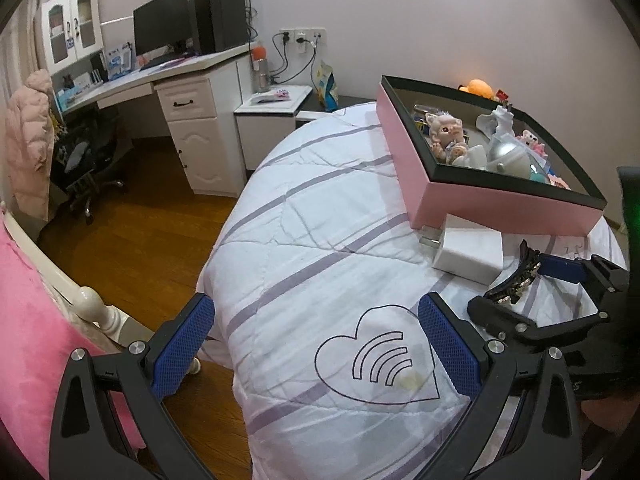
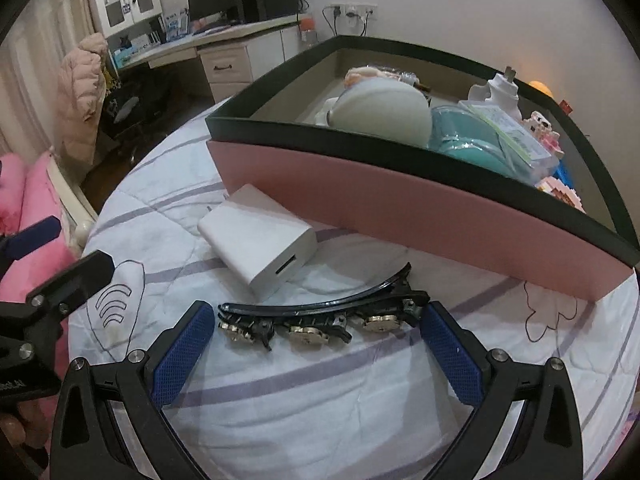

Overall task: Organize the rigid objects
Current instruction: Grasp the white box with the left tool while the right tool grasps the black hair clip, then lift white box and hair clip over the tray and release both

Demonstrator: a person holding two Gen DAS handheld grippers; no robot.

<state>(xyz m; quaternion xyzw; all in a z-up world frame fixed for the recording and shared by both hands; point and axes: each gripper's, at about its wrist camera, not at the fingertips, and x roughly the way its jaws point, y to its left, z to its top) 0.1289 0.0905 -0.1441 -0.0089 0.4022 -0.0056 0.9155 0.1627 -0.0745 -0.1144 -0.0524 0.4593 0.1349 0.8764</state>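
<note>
A black hair clip (image 2: pixel 320 316) with metal ornaments lies on the white quilt, between the open fingers of my right gripper (image 2: pixel 316 344); the pads stand at its two ends, and contact is unclear. It also shows in the left wrist view (image 1: pixel 514 284). A white charger (image 2: pixel 258 238) lies just beyond it, against the pink box (image 2: pixel 400 196), which holds a doll (image 1: pixel 444 132), a grey ball (image 2: pixel 380 108) and other toys. My left gripper (image 1: pixel 316 344) is open and empty over the quilt's heart print (image 1: pixel 376 360).
The bed's left edge drops to a wooden floor (image 1: pixel 152 232). A white desk (image 1: pixel 176 76) with a monitor and an office chair (image 1: pixel 84 160) stand beyond. A pink cushion (image 1: pixel 28 320) and white bed rail lie at the left. A nightstand (image 1: pixel 272 108) stands by the wall.
</note>
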